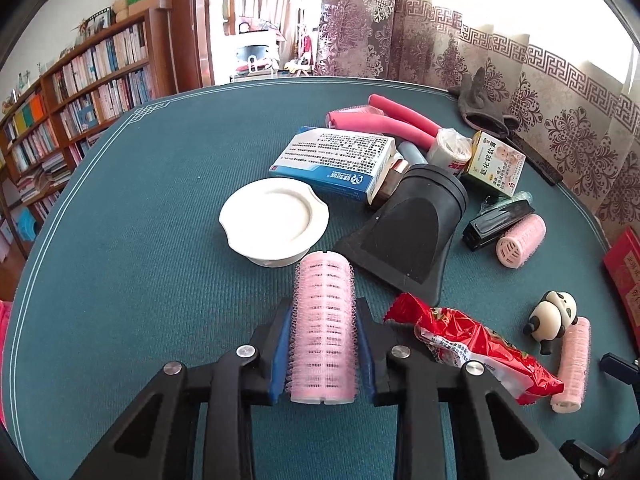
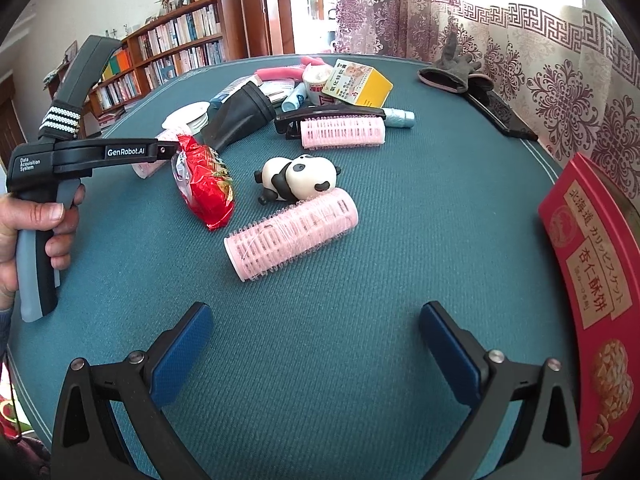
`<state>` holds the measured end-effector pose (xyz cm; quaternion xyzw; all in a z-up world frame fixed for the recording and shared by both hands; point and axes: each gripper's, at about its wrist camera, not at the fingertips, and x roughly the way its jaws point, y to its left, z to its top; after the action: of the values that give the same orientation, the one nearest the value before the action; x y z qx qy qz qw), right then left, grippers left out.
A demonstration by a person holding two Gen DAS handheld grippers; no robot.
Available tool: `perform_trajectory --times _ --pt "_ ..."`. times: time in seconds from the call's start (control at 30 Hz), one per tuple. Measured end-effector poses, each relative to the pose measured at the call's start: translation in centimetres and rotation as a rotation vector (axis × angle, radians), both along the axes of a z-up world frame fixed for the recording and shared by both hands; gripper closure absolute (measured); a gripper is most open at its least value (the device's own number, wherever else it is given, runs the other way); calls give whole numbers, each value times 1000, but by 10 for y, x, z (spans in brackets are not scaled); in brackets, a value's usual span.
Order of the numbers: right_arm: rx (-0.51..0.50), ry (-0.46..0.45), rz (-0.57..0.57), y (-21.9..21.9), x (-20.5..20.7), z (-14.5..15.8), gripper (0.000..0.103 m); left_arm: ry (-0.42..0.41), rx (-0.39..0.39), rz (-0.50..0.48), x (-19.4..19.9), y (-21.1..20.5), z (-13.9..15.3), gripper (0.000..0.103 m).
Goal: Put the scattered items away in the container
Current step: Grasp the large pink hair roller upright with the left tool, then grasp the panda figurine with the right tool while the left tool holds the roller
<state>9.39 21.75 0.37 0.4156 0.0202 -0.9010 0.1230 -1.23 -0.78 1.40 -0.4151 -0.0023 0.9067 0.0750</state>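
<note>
My left fingers (image 1: 324,350) pinch a pink hair roller (image 1: 323,324) mid-barrel; it seems light, springy, bristly. My right fingers (image 2: 316,350) gape wide.

left gripper (image 1: 323,346) clamped, right gripper (image 2: 316,354) agape.

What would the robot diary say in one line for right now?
left gripper: shut on pink hair roller | right gripper: open, holding nothing | red cookie box: at right edge
</note>
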Motion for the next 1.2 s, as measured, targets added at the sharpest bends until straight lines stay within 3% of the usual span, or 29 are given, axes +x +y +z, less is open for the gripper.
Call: perform_trajectory --times 0.2,0.37,0.5,0.63,0.77,0.93,0.97,1.07,1.2 --pt "-77 2 -28 12 -2 6 0 26 57 -38 11 -11 5 72" --pt "-57 96 -29 -5 -3 32 2 33 87 -44 15 -27 8 72" --pt "44 134 -61 -25 -20 44 6 38 98 -58 15 -31 9 72" --pt "33 80 -131 -21 -48 39 21 34 100 -68 16 -28 6 72" --pt "16 18 -163 -22 -66 27 22 4 139 -57 11 -34 1 72" --pt "107 -28 -150 -40 -79 14 22 -16 169 -51 8 -37 -4 72" --pt "120 -39 -153 -41 -81 10 24 -15 166 -51 9 -36 -4 72" --pt "103 -41 -155 -43 -83 10 42 -17 191 -53 8 -39 -6 72" --pt "108 -32 -191 -43 -84 15 45 -19 225 -54 7 -44 -7 72"
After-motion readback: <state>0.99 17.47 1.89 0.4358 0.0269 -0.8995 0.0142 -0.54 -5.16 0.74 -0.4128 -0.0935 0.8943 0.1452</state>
